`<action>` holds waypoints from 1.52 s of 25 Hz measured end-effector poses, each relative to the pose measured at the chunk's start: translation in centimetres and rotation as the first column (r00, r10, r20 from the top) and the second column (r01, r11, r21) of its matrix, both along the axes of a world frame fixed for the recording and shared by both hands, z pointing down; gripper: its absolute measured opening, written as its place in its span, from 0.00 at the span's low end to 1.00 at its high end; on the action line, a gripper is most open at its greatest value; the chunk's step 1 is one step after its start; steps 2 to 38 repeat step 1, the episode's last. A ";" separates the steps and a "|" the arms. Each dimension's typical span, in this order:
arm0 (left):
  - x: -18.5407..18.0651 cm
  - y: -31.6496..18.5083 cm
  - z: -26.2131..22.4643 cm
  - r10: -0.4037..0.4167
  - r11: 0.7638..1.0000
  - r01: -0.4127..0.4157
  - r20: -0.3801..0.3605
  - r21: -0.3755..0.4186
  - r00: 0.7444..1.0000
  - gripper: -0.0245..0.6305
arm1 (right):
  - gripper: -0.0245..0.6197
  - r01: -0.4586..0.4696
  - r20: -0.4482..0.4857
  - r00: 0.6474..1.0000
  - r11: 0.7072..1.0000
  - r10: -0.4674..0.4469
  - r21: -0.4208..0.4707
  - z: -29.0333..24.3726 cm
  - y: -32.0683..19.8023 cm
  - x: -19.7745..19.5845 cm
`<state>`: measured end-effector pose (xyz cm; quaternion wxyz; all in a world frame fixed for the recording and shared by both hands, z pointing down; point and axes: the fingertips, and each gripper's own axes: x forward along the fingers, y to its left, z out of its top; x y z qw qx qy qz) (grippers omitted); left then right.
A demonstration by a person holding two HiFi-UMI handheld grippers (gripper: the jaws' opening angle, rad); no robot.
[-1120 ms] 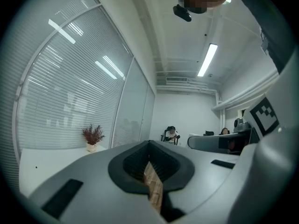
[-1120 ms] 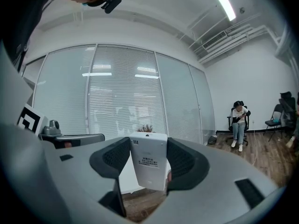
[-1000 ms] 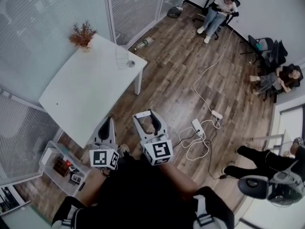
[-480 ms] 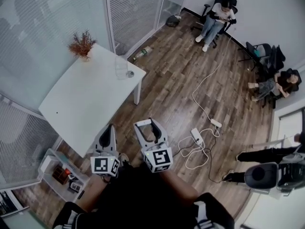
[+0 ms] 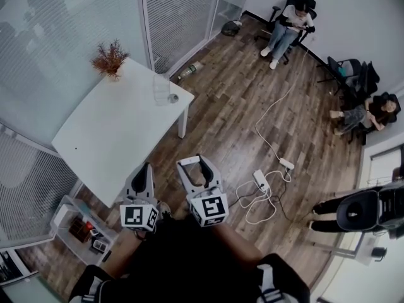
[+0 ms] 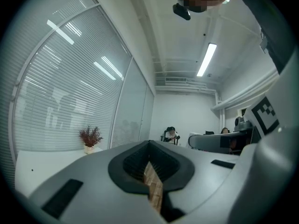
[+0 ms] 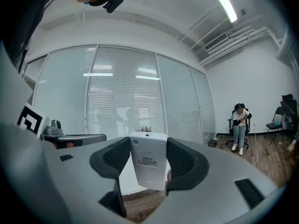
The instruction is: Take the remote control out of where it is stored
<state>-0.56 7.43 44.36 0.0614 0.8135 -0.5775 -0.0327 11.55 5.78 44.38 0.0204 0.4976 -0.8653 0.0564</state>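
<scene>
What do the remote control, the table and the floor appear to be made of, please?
The remote control looks like matte white plastic: a smooth moulded shell with a printed label. The table has a smooth, plain white top, probably laminate or painted board. The floor shows brown planks with visible grain, so wood or wood-look laminate.

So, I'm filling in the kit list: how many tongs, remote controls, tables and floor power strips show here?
Grey tongs with marker cubes: 2, the left tongs and the right tongs
White rectangular plastic remote control: 1
White rectangular table: 1
White plastic power strips on the floor: 2
Total: 6
</scene>
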 end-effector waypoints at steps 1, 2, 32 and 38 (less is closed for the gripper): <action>0.0 0.0 0.0 0.001 1.000 -0.001 0.000 0.002 1.000 0.04 | 0.43 0.001 0.000 1.000 1.000 -0.001 0.001 0.0 0.0 0.0; 0.0 0.0 0.0 0.001 1.000 -0.001 0.000 0.002 1.000 0.04 | 0.43 0.001 0.000 1.000 1.000 -0.001 0.001 0.0 0.0 0.0; 0.0 0.0 0.0 0.001 1.000 -0.001 0.000 0.002 1.000 0.04 | 0.43 0.001 0.000 1.000 1.000 -0.001 0.001 0.0 0.0 0.0; 0.0 0.0 0.0 0.001 1.000 -0.001 0.000 0.002 1.000 0.04 | 0.43 0.001 0.000 1.000 1.000 -0.001 0.001 0.0 0.0 0.0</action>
